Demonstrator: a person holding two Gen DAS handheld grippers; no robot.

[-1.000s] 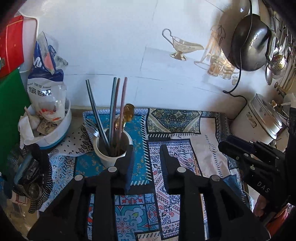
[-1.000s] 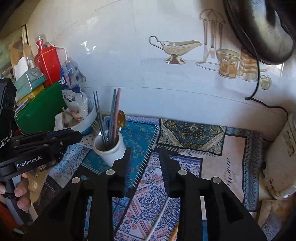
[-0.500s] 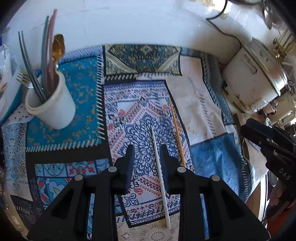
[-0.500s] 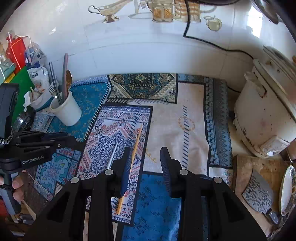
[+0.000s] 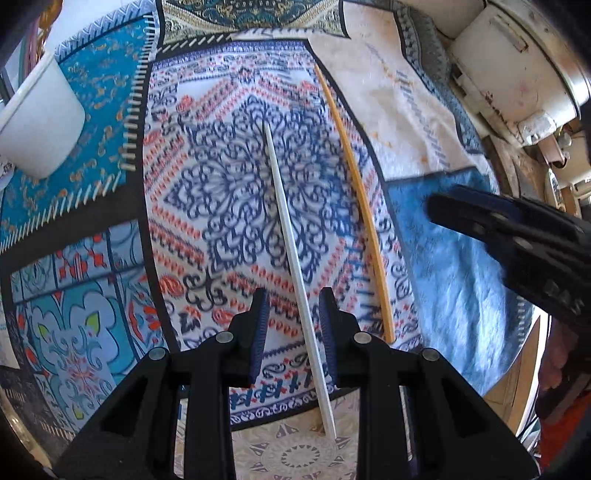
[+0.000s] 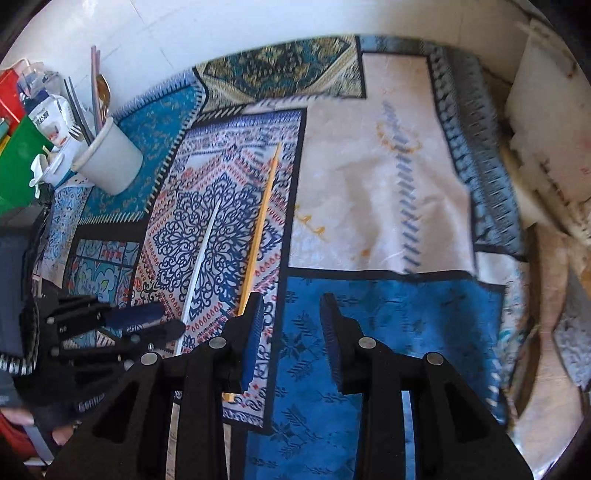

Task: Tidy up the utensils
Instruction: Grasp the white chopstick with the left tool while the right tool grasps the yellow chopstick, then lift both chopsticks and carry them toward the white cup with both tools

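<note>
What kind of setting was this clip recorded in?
Most likely a home kitchen counter. A white cup holding chopsticks, a fork and a spoon stands on a patterned cloth against a white tiled wall, food packets sit beside it, and a worn white appliance sits alongside.

Bright, sunny pictures.
I see everything bend at the round dark edges, and the right side looks smeary.

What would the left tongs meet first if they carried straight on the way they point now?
Probably the white chopstick, lying on the patterned cloth between the open left tongs; depth is hard to judge.
</note>
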